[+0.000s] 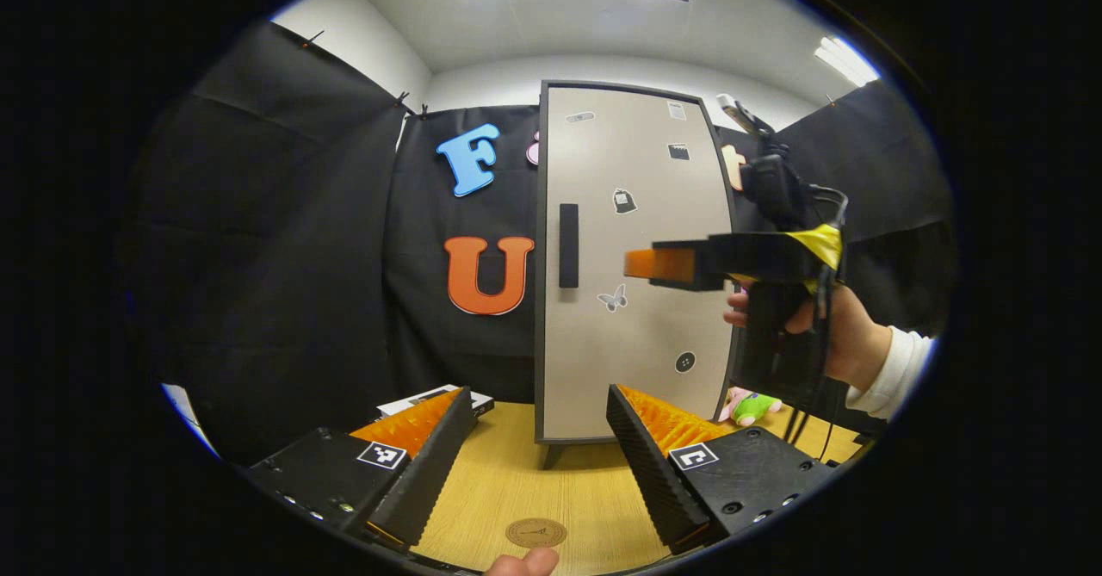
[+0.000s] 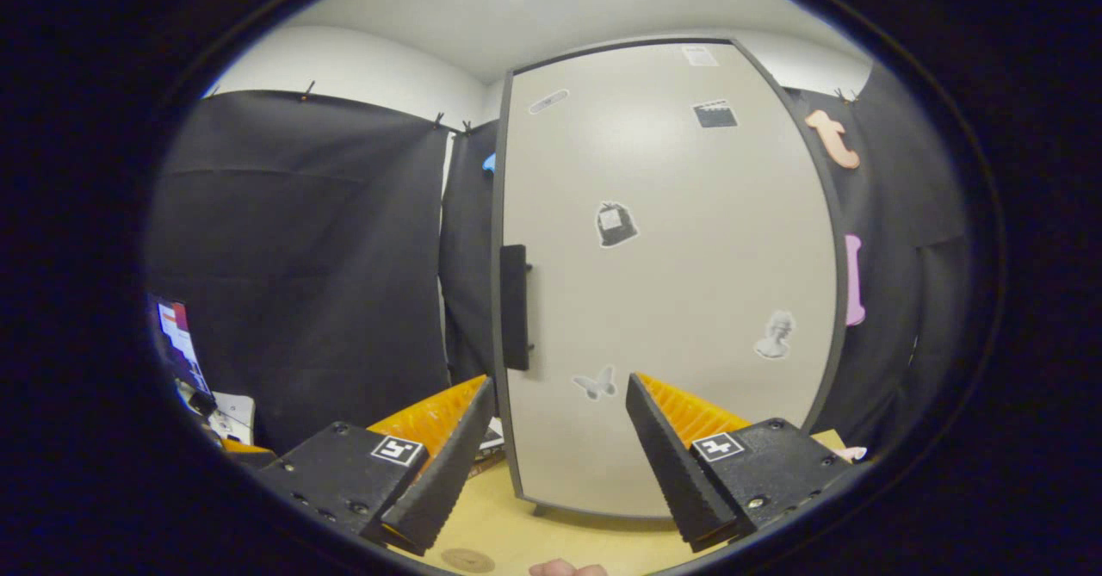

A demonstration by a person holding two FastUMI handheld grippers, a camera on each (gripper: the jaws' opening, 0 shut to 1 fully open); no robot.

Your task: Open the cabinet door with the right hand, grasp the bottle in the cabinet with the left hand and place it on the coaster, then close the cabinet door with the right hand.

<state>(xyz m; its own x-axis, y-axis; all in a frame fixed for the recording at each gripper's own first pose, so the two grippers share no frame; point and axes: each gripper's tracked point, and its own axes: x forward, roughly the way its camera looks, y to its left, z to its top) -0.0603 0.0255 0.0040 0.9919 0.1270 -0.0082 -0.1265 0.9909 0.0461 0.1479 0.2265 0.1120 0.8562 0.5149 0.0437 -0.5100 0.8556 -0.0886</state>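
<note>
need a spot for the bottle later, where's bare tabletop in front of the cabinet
Bare wood runs from the cabinet foot to the coaster, between the left tongs' fingers. It is crowded at the back left by a flat box, and right of the cabinet by a plush toy and the right tongs' cables.

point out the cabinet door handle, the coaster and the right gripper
cabinet door handle (image 2: 514, 306): right gripper view, middle of the dark vertical bar.
coaster (image 1: 535, 532): left gripper view, centre of the round disc on the table.
right gripper (image 2: 560, 468): right gripper view, midway between its fingertips, jaws apart.
</note>
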